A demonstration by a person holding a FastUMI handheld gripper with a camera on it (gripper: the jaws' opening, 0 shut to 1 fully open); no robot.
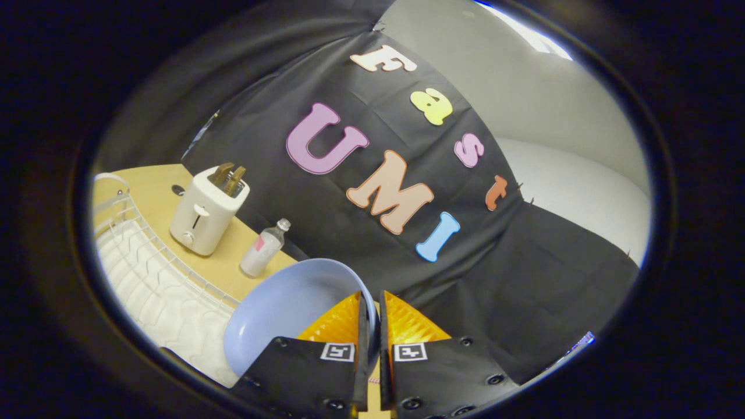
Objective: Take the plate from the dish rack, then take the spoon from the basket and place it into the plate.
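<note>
A pale blue plate (279,308) hangs tilted in the air, its rim pinched between the two fingers of my gripper (373,302). The gripper is shut on the plate's right edge, and the plate's hollow side faces me. Below and to the left of the plate lies the white wire dish rack (145,273) on its white drain tray. The plate is lifted clear of the rack's wires.
A white toaster (205,215) with toast in its slots stands on the wooden table (157,192) beyond the rack. A small clear bottle (265,249) stands beside it, near the plate's far rim. The black cloth wall rises close behind.
</note>
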